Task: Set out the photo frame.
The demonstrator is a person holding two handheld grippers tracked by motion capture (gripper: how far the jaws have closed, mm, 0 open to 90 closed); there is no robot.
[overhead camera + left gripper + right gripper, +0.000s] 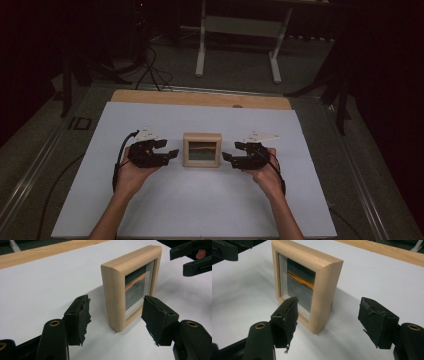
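High view frames a white tabletop [150, 210] with a bare wooden strip [200, 98] along its far edge; beyond that edge a pale metal stand [240, 37] rests on the dark floor. Near the middle of the tabletop, well apart from every edge and corner, a small wooden picture frame [202, 149] stands upright on its bottom edge, its glass side turned toward the person. Behind the glass is a dark picture with an orange streak across it.

Next in size come the person's forearms, entering from the near edge, one on each side of the frame. The left gripper [167, 155] sits just beside the frame's left side and the right gripper [228, 158] just beside its right side, both aimed inward at it.

Left gripper view has the jaws spread wide and released, with the frame's near corner [117, 297] ahead of and between the pads [80, 317], not touched by them. Right gripper view looks much the same: jaws parted, nothing clamped, the frame's side [324, 295] standing between and beyond the pads [290, 320].

As a judgement, the work is at its start: both grippers are lined up on the frame, but no grasp is made. Closing on it, and whatever lifting or moving follows, is left to do.
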